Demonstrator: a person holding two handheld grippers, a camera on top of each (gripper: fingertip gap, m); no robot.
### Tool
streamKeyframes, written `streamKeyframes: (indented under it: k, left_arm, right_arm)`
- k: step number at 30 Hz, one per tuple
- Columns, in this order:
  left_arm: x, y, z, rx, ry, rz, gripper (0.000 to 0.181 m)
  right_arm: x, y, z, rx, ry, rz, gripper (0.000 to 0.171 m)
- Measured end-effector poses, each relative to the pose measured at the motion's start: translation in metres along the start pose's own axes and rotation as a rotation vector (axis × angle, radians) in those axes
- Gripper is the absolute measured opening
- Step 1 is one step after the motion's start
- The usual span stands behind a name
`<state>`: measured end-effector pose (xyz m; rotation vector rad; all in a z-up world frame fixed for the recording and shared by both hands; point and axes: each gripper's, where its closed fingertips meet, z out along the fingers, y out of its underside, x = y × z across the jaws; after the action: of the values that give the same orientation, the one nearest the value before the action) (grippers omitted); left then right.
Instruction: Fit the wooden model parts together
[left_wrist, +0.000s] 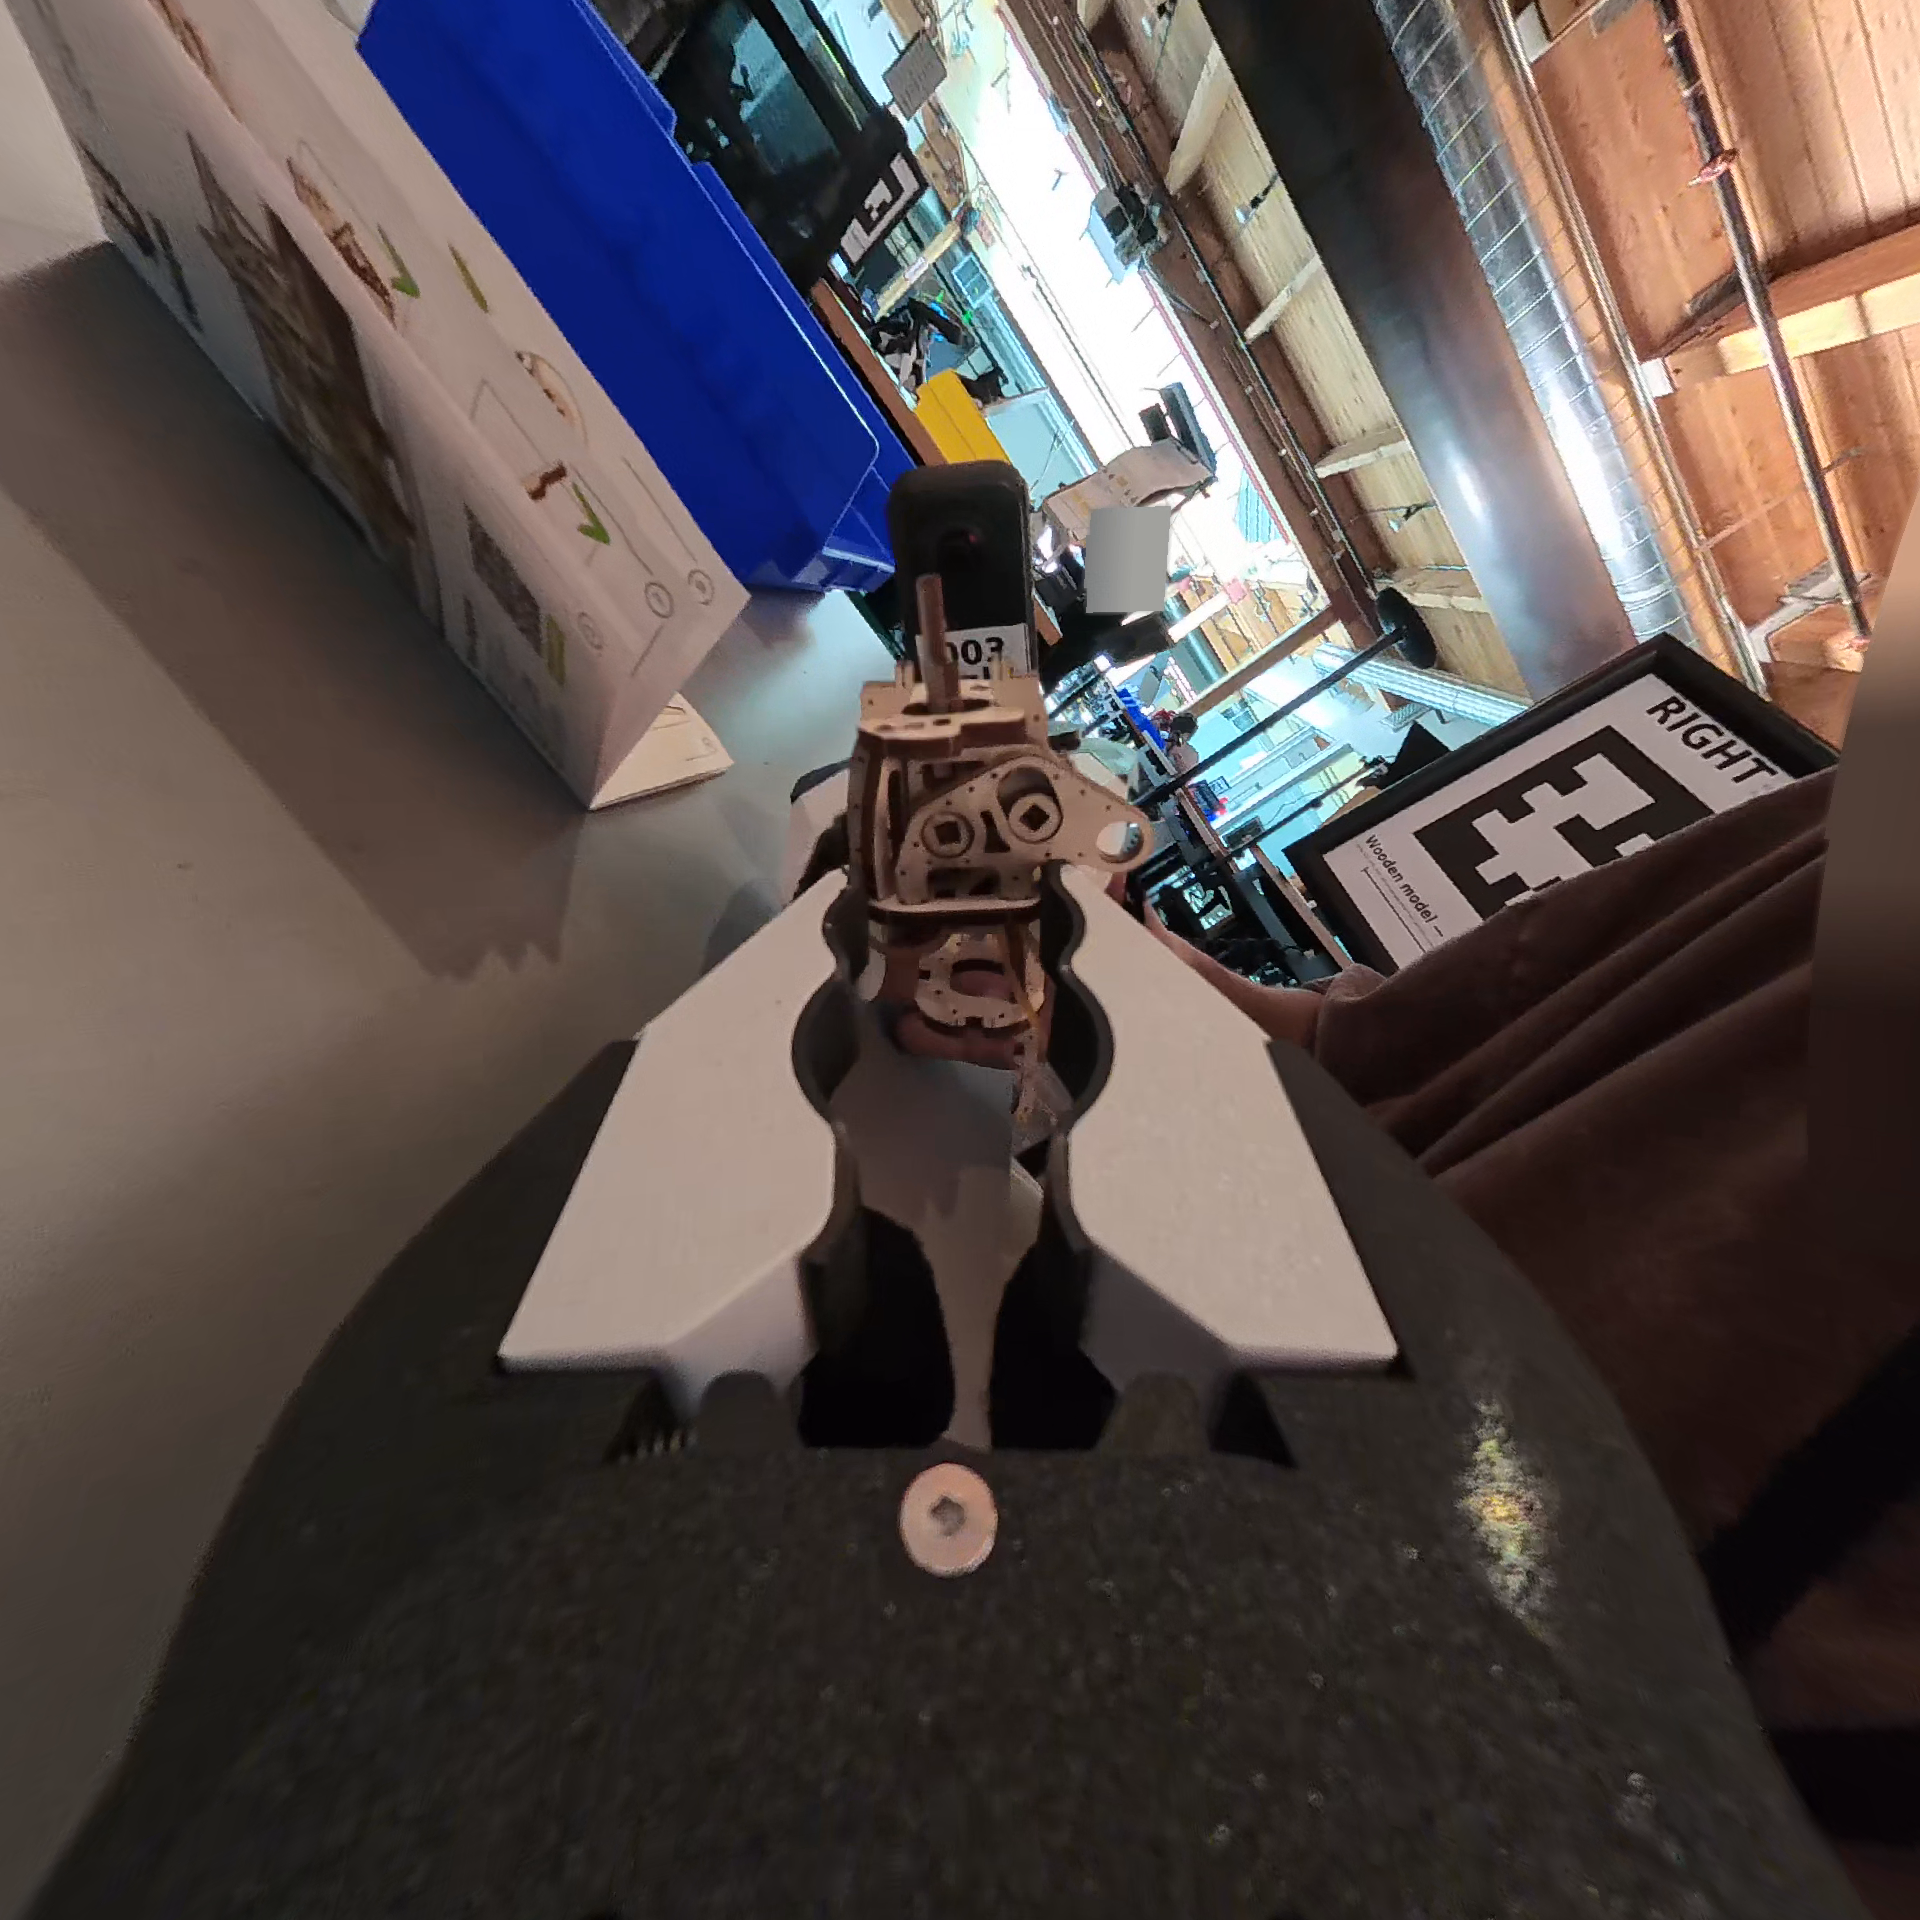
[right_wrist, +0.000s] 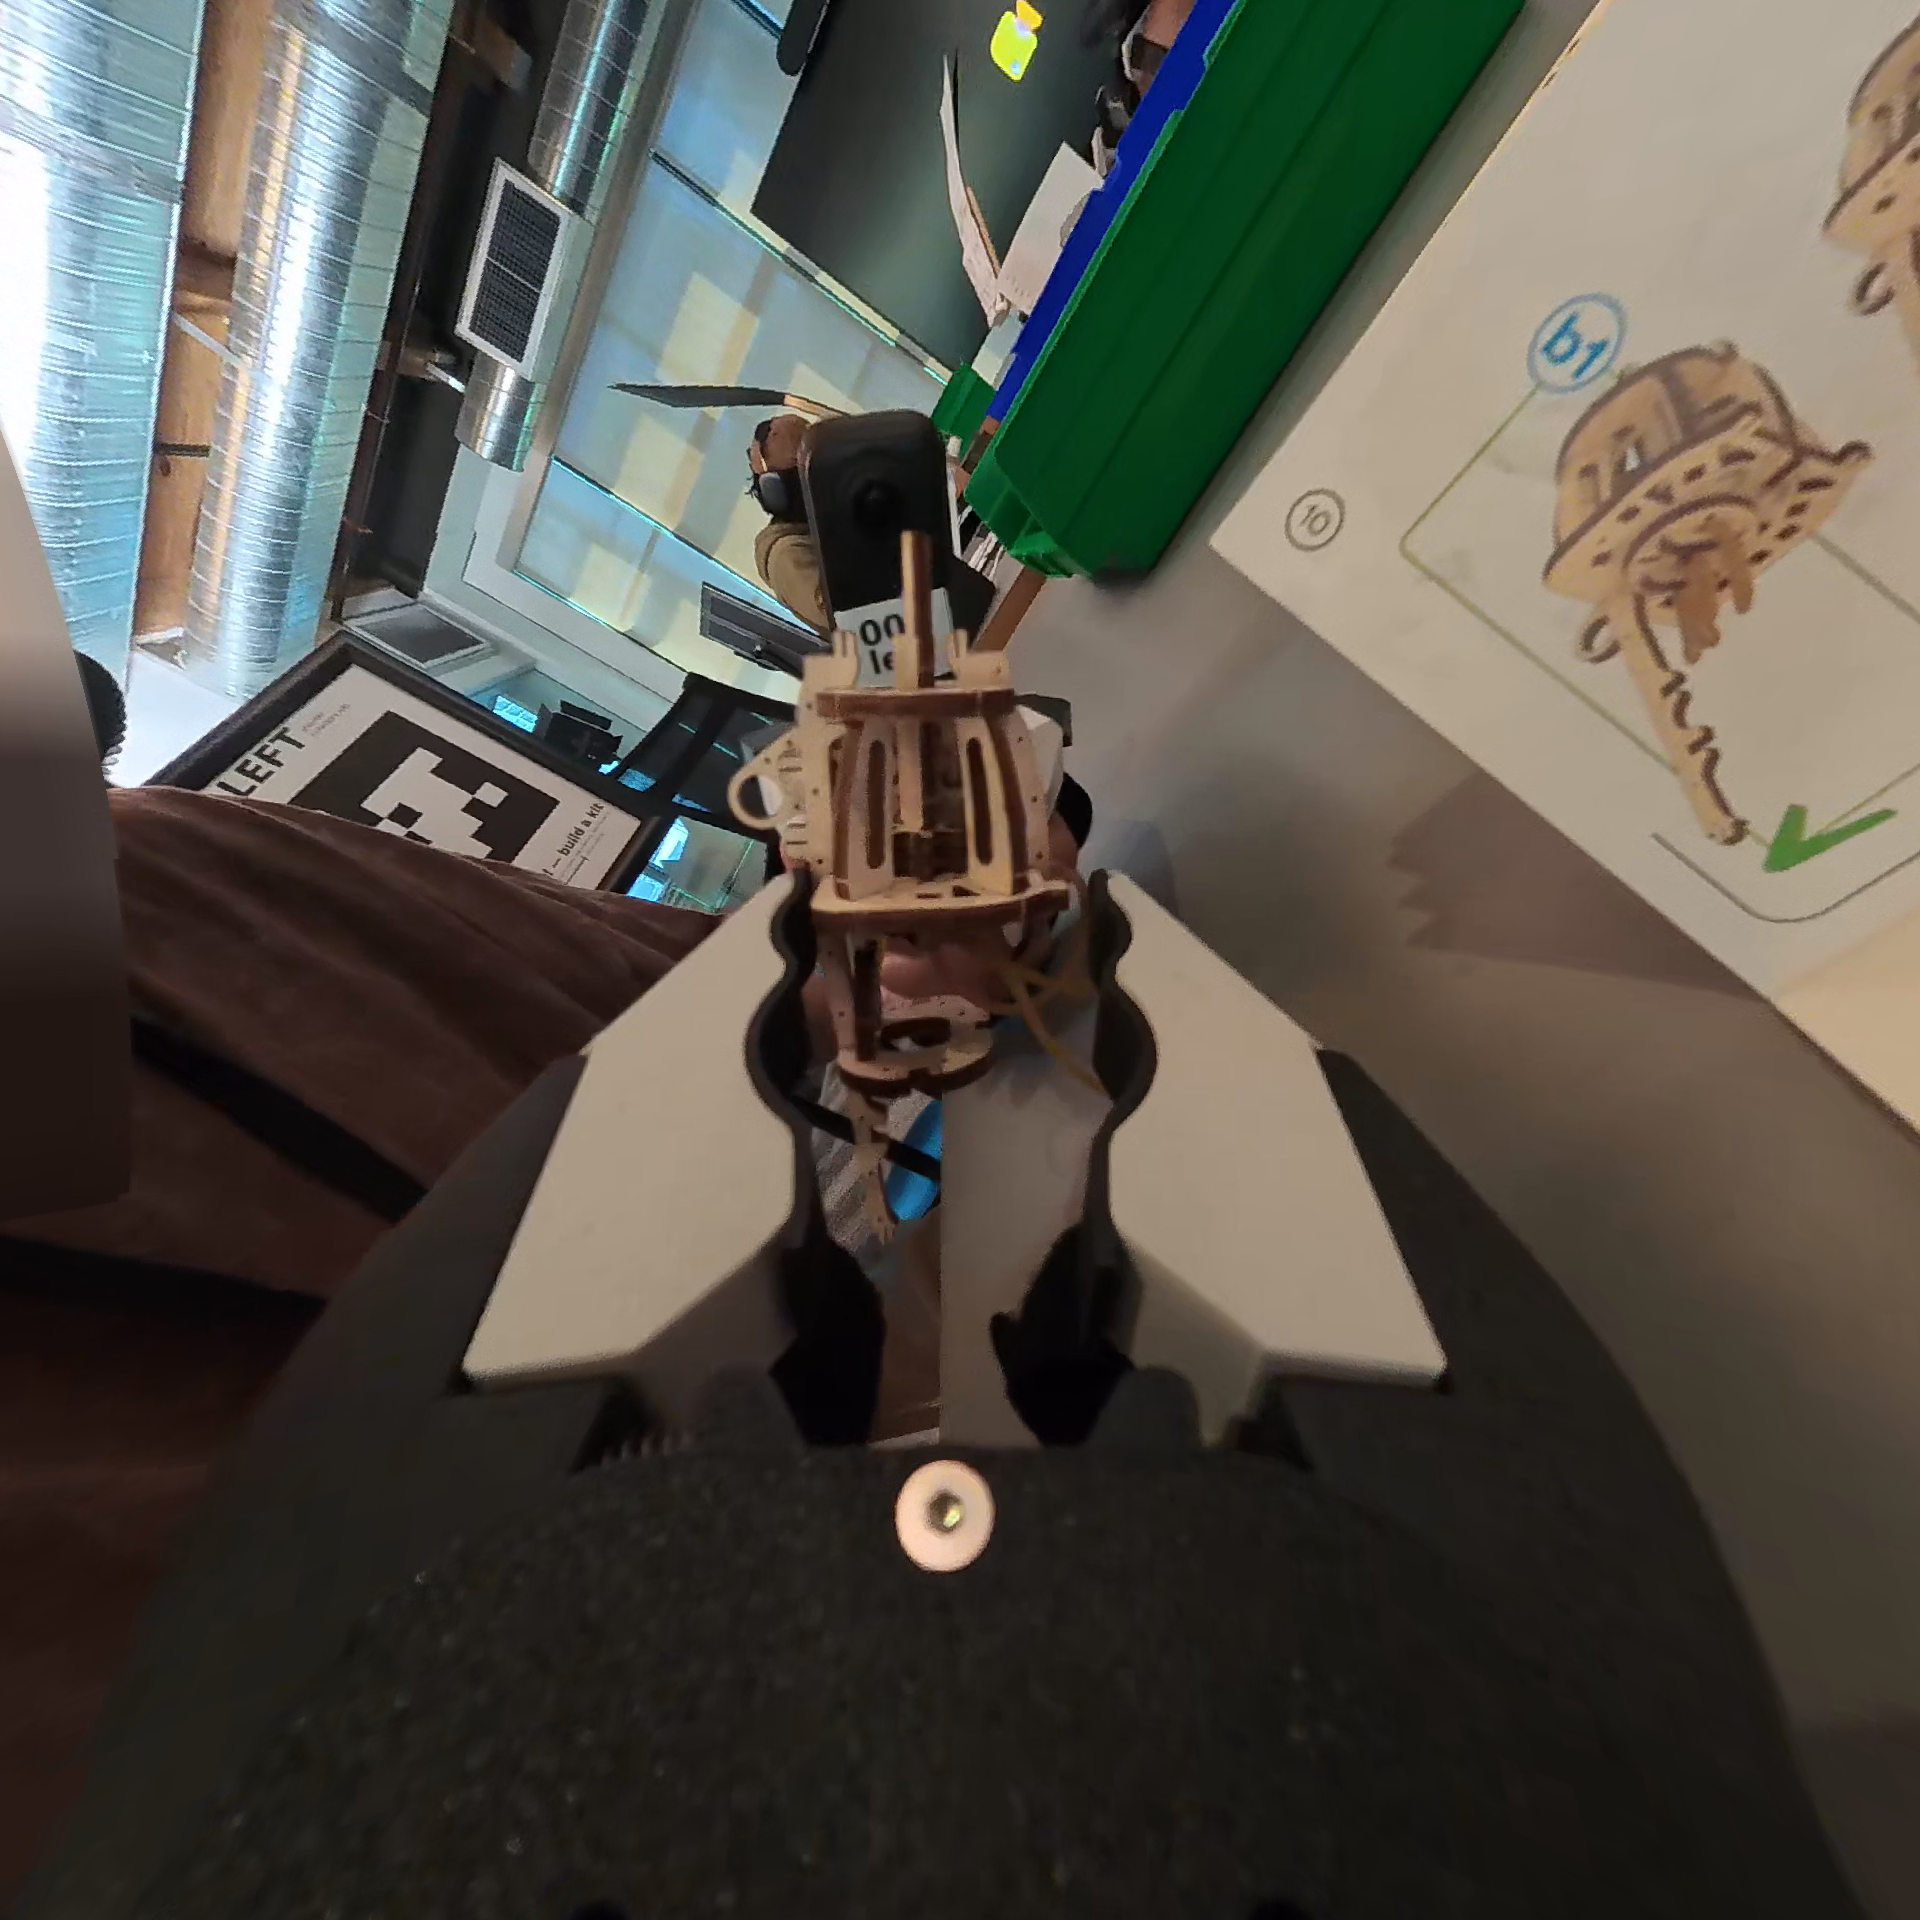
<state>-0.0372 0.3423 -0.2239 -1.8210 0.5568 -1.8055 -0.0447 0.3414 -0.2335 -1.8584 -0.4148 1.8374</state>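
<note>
A small pale wooden model (left_wrist: 961, 831), a cage of thin laser-cut plates with a dowel sticking out of its far end, is held in the air between both grippers, which face each other. My left gripper (left_wrist: 956, 894) has its white fingers (left_wrist: 727, 1101) shut on the model's near end. In the right wrist view the same model (right_wrist: 914, 800) sits between my right gripper's (right_wrist: 945, 899) fingers (right_wrist: 1226, 1143), which are shut on its lower plate. Thin wooden strips and thread hang between the fingers. Each view shows the other gripper's black camera (left_wrist: 956, 551) (right_wrist: 883, 499) just behind the model.
An open instruction booklet (left_wrist: 436, 436) (right_wrist: 1558, 582) stands on the grey table (left_wrist: 208, 935). A blue bin (left_wrist: 644, 260) and a green bin (right_wrist: 1195, 291) lie behind it. Framed marker signs (left_wrist: 1558, 821) (right_wrist: 416, 779) and a brown sleeve (left_wrist: 1621, 1039) (right_wrist: 364, 987) are close by. My left and right fingertips are right by each other.
</note>
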Motion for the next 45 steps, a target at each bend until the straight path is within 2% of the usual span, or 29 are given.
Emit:
streamKeyframes:
  k: [6,19,23,25,27,38,40,43,45]
  left_arm:
    - [0.0,-0.001,0.001,0.024,-0.017,0.026,0.031]
    - [0.003,0.002,0.004,0.024,-0.012,0.037,0.031]
    - [-0.001,0.001,0.002,0.019,-0.028,0.011,0.031]
    - [-0.001,0.002,0.003,0.018,-0.035,0.023,0.031]
    - [-0.002,0.002,0.003,0.012,-0.03,0.013,0.031]
    - [0.006,0.01,0.005,-0.056,0.006,0.076,0.032]
    - [0.005,0.008,-0.003,-0.075,-0.005,0.126,0.046]
    - [0.0,-0.014,-0.018,-0.006,-0.056,0.224,0.06]
    - [0.01,-0.023,-0.018,-0.003,-0.024,0.267,0.061]
  right_arm:
    - [-0.002,-0.005,-0.002,0.036,0.003,-0.044,0.047]
    - [-0.004,-0.002,-0.006,-0.002,-0.009,-0.036,0.043]
    - [0.0,-0.001,-0.004,-0.011,-0.03,0.026,0.045]
    - [0.002,-0.003,-0.003,-0.006,-0.042,0.049,0.054]
    - [0.0,-0.004,-0.004,-0.007,-0.032,0.003,0.045]
    - [-0.006,0.001,-0.009,-0.068,-0.025,-0.078,0.044]
    - [-0.003,0.003,-0.011,-0.105,0.012,-0.115,0.044]
    - [0.002,0.009,-0.013,-0.199,0.103,-0.188,0.045]
    - [0.003,0.015,-0.011,-0.262,0.157,-0.241,0.045]
